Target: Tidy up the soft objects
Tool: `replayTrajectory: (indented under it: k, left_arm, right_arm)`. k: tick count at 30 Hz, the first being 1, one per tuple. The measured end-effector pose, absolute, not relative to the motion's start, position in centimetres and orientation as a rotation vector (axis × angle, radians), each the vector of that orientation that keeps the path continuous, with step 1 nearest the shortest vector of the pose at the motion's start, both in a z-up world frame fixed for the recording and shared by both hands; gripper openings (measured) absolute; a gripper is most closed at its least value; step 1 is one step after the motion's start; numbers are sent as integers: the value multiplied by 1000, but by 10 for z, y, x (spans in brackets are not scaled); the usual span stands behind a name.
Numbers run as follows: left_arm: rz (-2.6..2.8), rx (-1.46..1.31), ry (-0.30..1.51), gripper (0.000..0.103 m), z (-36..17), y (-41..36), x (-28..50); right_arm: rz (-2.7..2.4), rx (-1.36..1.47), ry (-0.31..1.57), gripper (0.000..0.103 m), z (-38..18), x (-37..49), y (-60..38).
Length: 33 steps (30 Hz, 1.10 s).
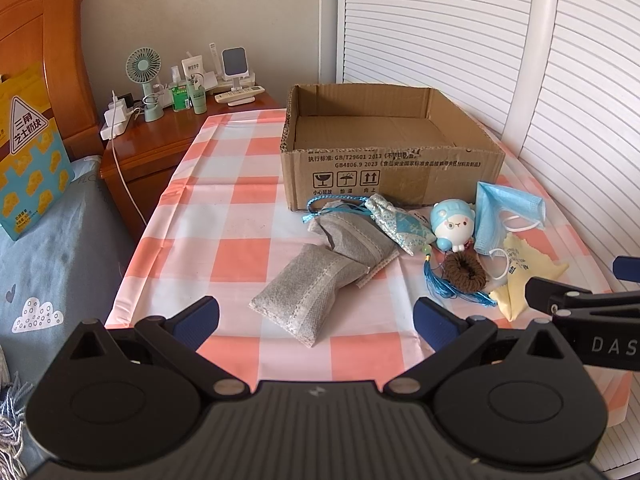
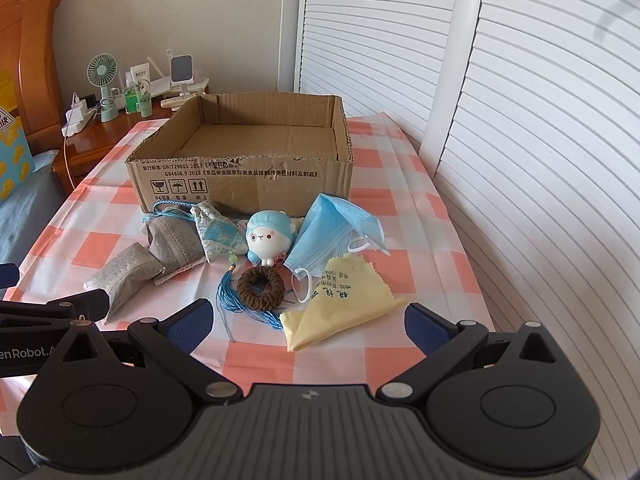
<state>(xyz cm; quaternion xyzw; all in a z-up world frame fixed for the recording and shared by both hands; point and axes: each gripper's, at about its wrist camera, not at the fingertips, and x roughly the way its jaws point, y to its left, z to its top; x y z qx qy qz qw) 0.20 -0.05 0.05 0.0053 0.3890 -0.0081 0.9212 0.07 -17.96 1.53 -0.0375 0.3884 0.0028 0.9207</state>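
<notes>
Hovering low at the bottom of each frame, the left gripper and right gripper both stand with jaws wide apart and nothing between them.

Nearest the right one, lower centre of its view, lies the yellow cloth; thin and flat, it could slip from the pads or drag the checked tablecloth up with it.

Just beyond, the brown scrunchie touches the blue tassel, so lifting either may snag the other.

The grey pouches overlap at mid-frame in the left view; gripping one may shift its neighbour.

Behind them the toy and blue mask, whose loops could catch, sit before the empty box at upper centre.
</notes>
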Motion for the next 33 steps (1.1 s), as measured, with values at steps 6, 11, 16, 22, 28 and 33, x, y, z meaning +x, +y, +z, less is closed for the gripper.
replayTrajectory:
  k: [6,11,16,22,28,33]
  left_arm:
    - [-17,10,797,102,2,0,2]
    - [-17,10,798,102,1,0,2]
    - [-16,14,799,102,3,-1,3]
    - [-14,21,798,102,4,-2,4]
    - [-22,31,794,102,3,-4,7]
    - [-27,42,793,102,1,-6,11]
  right_arm:
    - [5,-78,796,103,15,1,-180]
    - [4,-78,796,103,16,1,-180]
    - [4,-79,794,103,16,1,-180]
    - [6,-80,795,103,15,2,-180]
    - [5,-80,792,103,14,3,-181]
    - [6,-81,792,103,13,6,-182]
